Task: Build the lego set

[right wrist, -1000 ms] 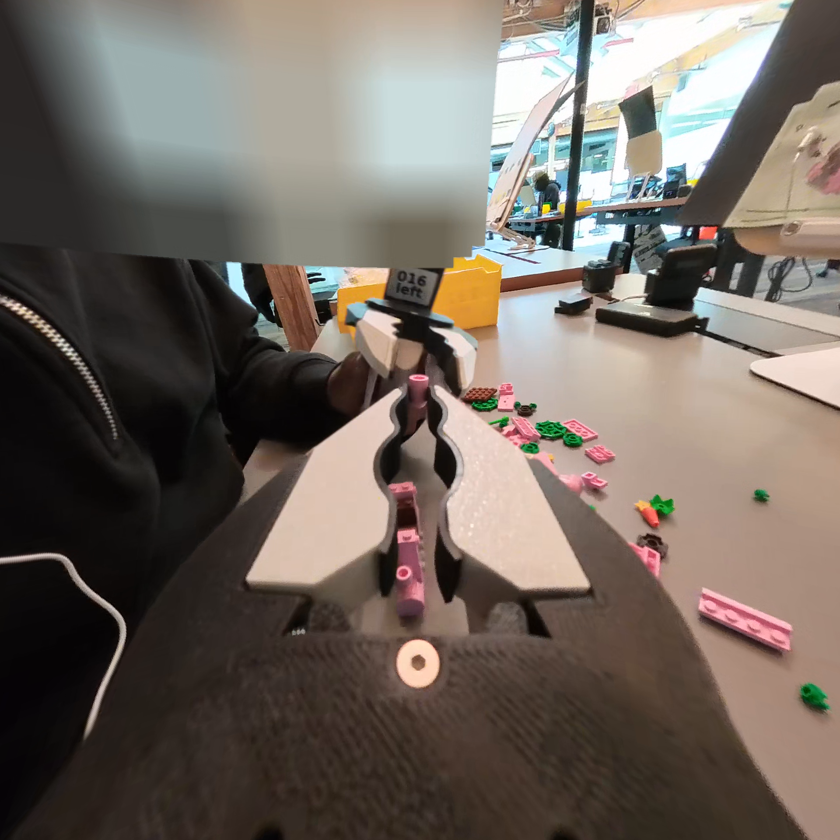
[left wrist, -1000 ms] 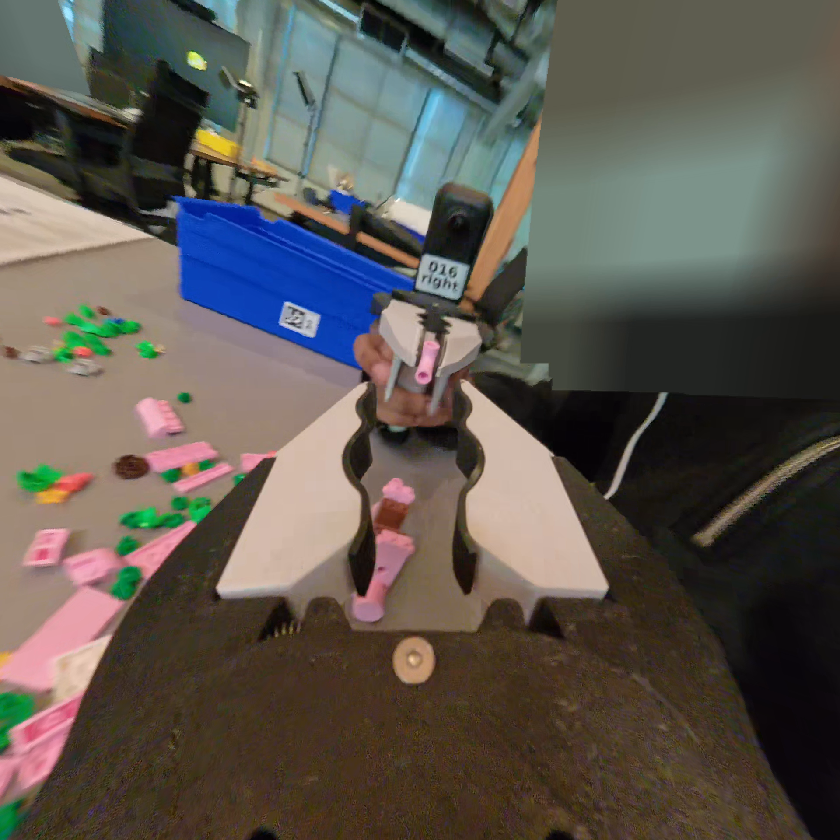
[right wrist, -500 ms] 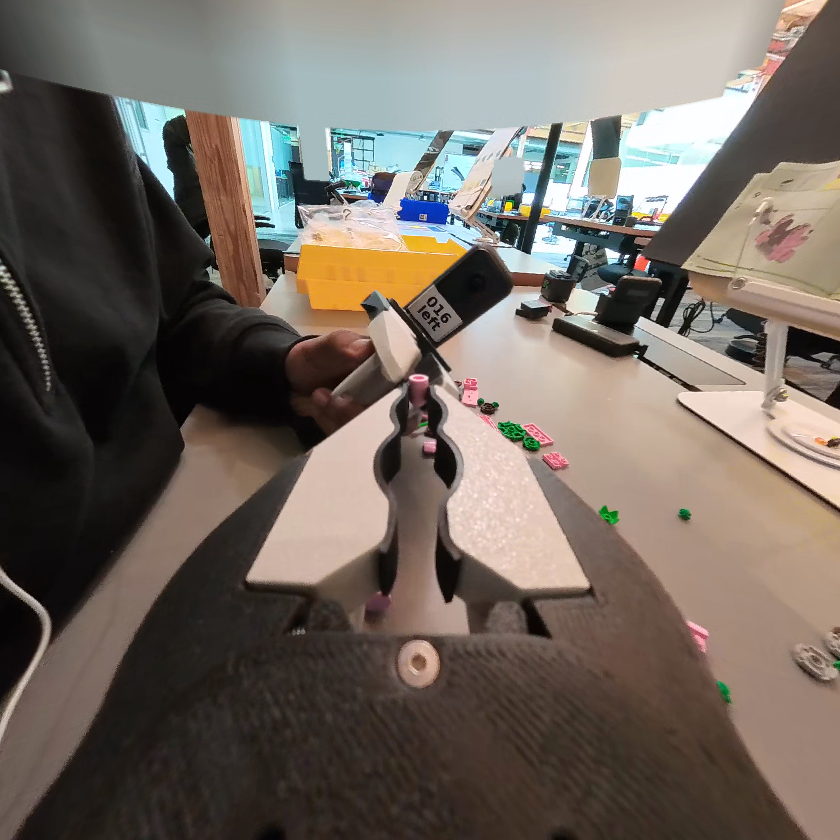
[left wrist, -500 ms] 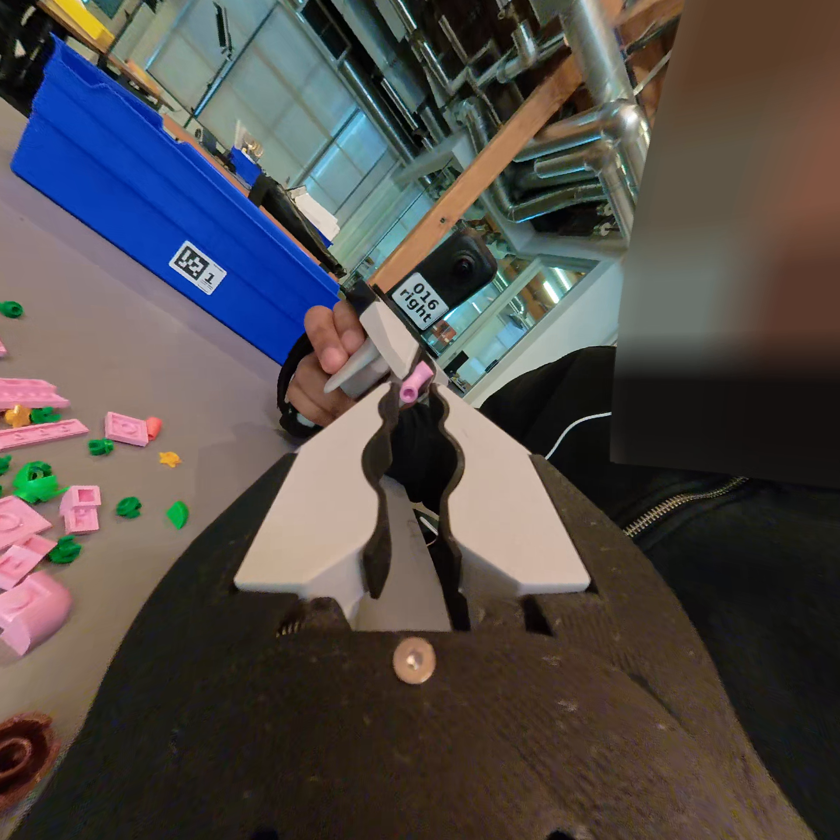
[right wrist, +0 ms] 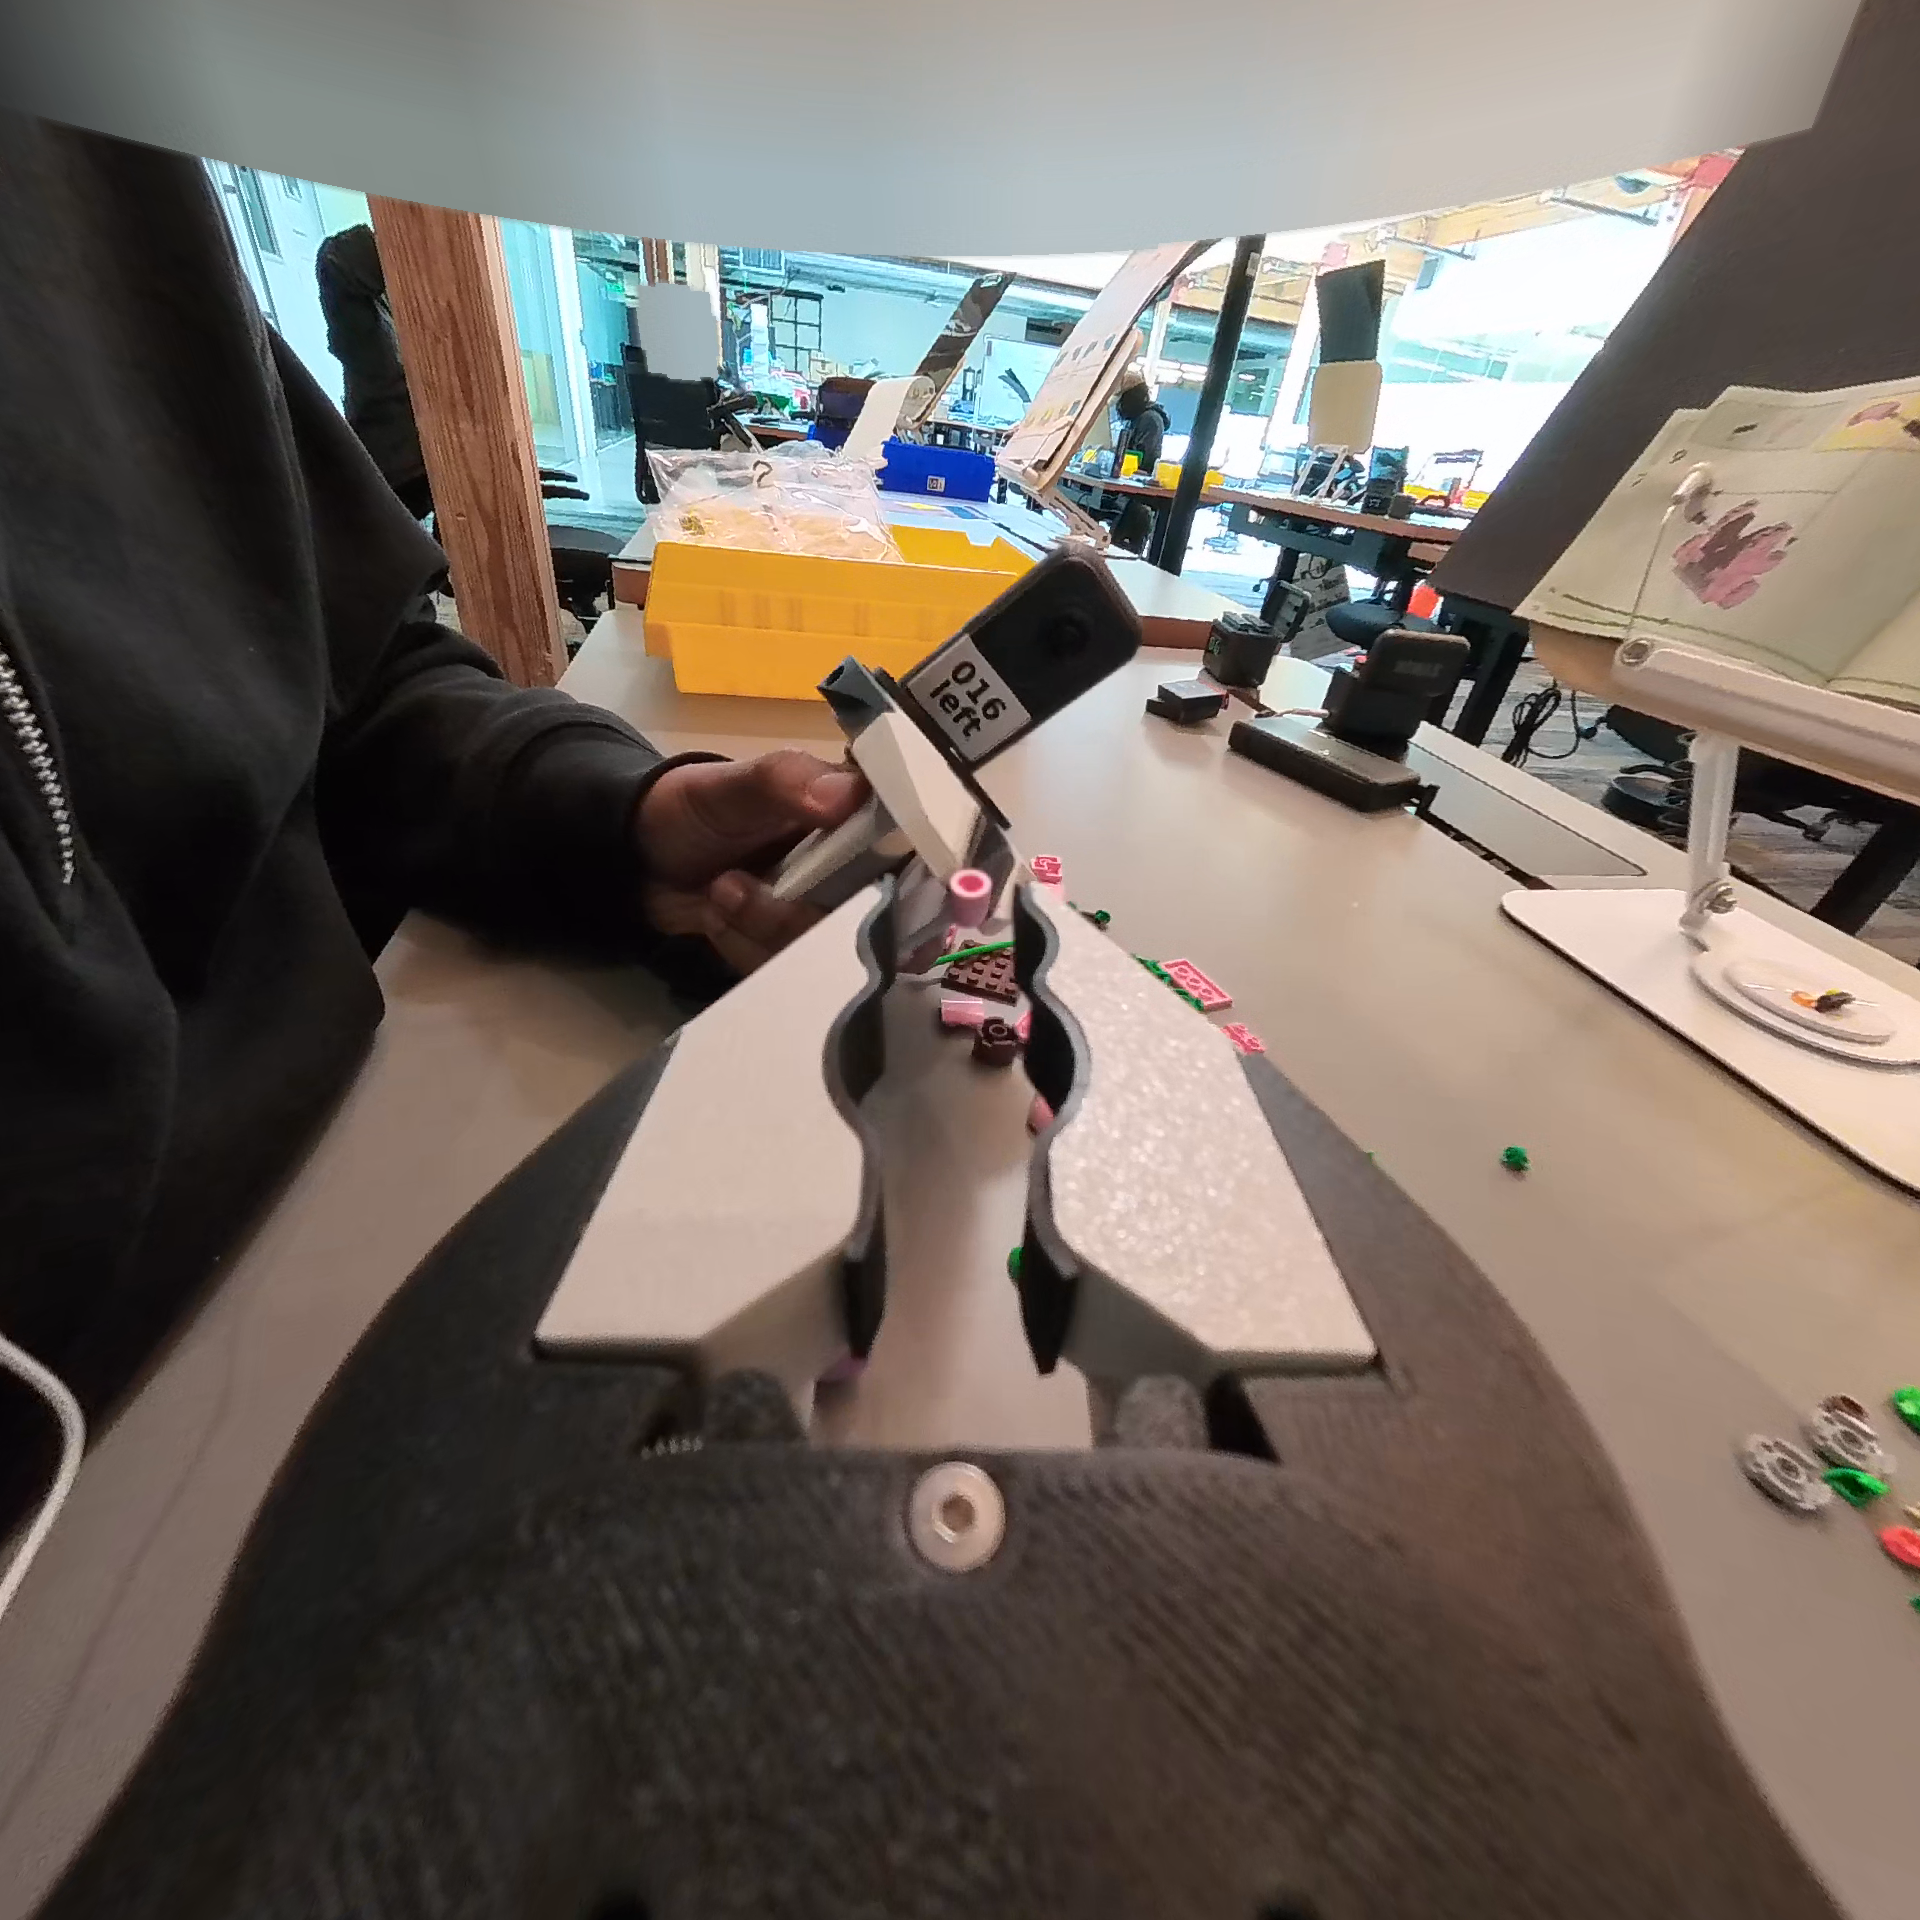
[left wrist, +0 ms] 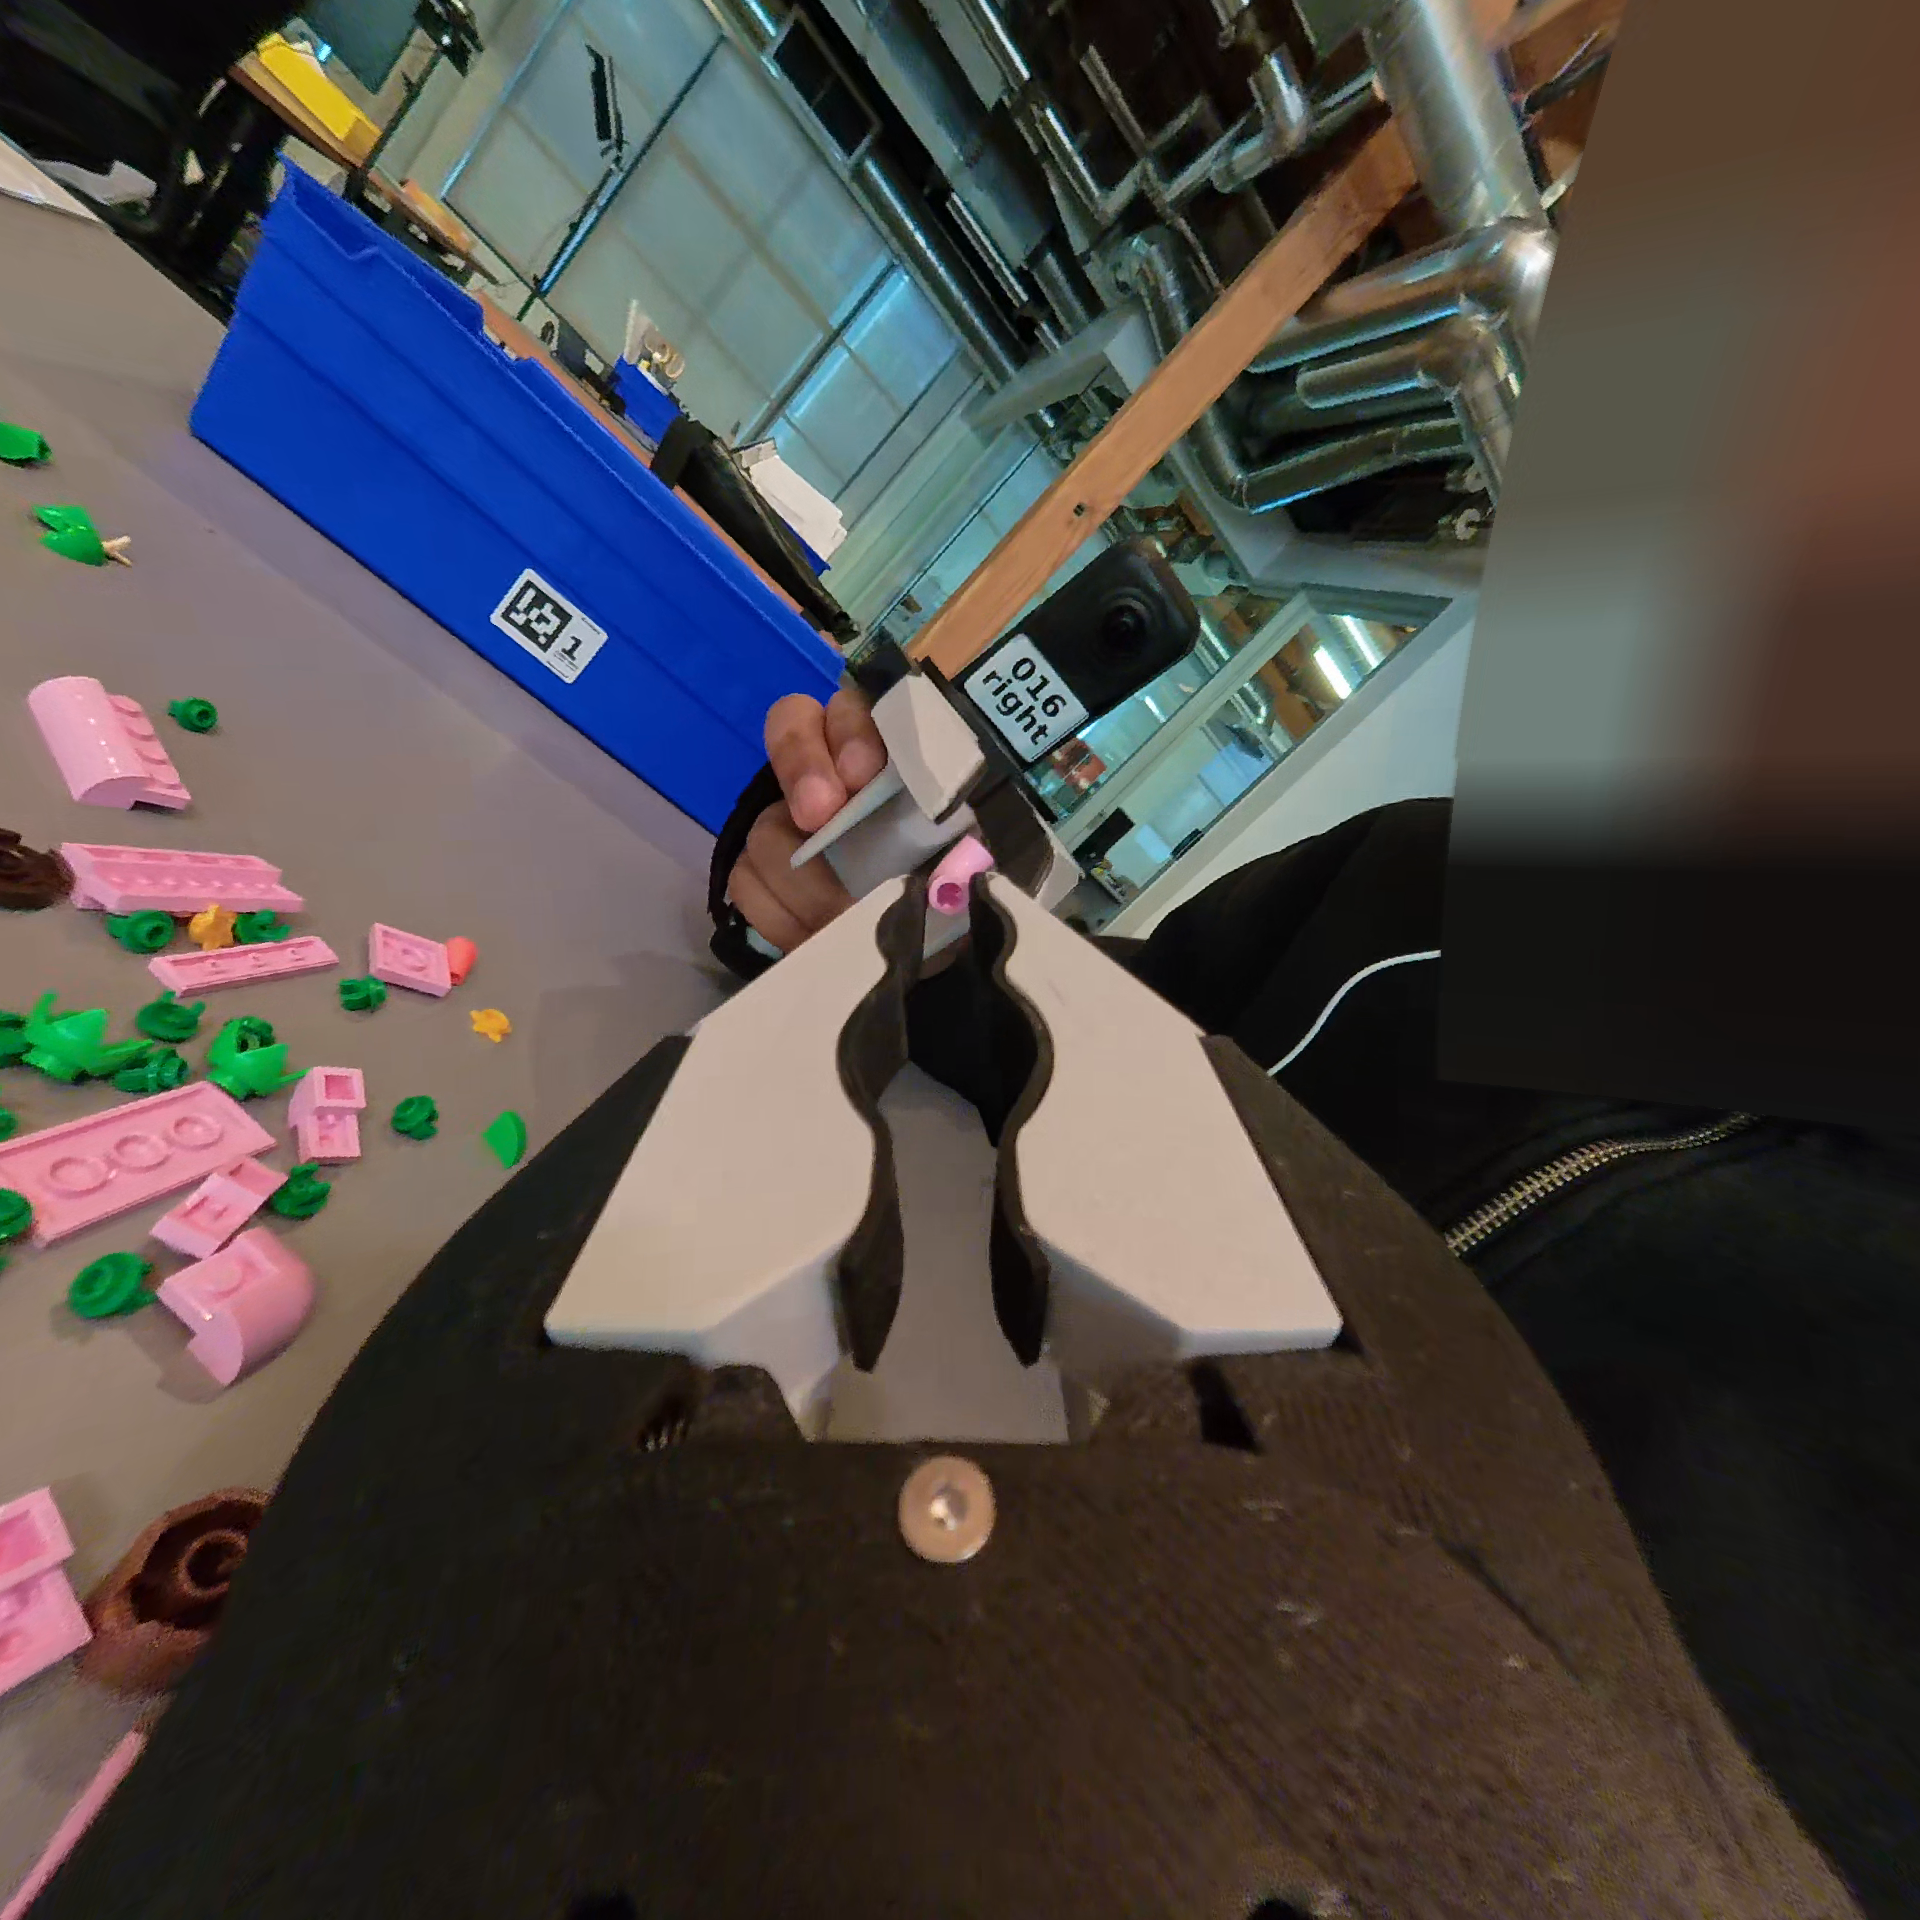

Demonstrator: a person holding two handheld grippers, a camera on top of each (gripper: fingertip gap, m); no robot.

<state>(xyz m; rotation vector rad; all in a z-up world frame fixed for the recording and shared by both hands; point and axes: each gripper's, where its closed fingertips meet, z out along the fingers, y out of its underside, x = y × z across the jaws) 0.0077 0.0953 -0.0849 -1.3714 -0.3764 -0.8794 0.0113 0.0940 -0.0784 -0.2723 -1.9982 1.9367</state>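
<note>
Above a grey table (left wrist: 343, 790), two tongs meet tip to tip over one small pink lego cylinder (left wrist: 958, 890).

Left tongs (left wrist: 951, 902) and right tongs (right wrist: 961, 902) both narrowed at the tips onto the cylinder (right wrist: 969, 896); which pair truly bears it cannot be told. Both are raised clear of the surface, each in a bare hand (left wrist: 805, 821) from a black sleeve. Table matte grey, littered with pink plates (left wrist: 125, 1153), green leaf bits (left wrist: 73, 1044), brown pieces (right wrist: 982, 977). Blue bin (left wrist: 468, 488) at the far edge on one side, yellow bin (right wrist: 821, 613) on the other; instruction booklet on a white stand (right wrist: 1704, 914). Room: open workshop, timber posts, ceiling ducts, large windows.
</note>
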